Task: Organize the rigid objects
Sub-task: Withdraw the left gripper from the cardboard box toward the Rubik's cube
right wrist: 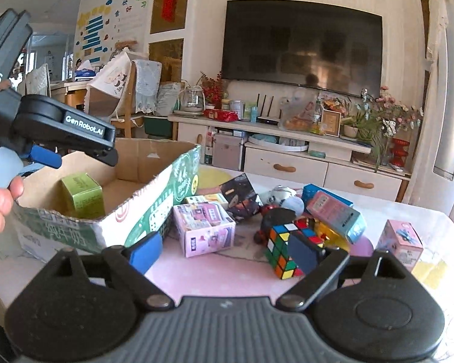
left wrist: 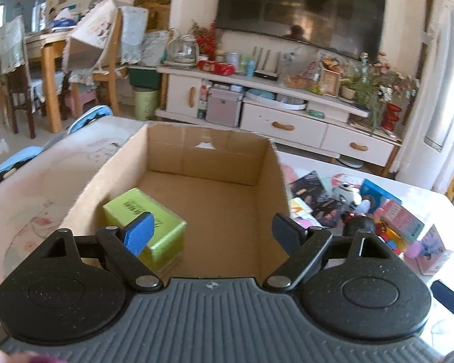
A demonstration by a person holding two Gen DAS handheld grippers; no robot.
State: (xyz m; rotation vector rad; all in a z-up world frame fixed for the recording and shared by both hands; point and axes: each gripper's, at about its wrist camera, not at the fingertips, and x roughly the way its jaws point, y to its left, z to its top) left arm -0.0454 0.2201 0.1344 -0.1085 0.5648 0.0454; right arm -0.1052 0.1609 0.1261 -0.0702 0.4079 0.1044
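The left gripper (left wrist: 213, 231) is held over the near end of the carton (left wrist: 275, 175), its jaws spread wide and empty. A green box (left wrist: 149, 220) is seen inside the carton, at its near left corner. The right gripper (right wrist: 224, 252) is held above the tabletop (right wrist: 227, 275), jaws likewise apart, nothing clamped. A cube (right wrist: 280, 249) and pink box (right wrist: 204, 230) lie right of the carton among other small boxes.
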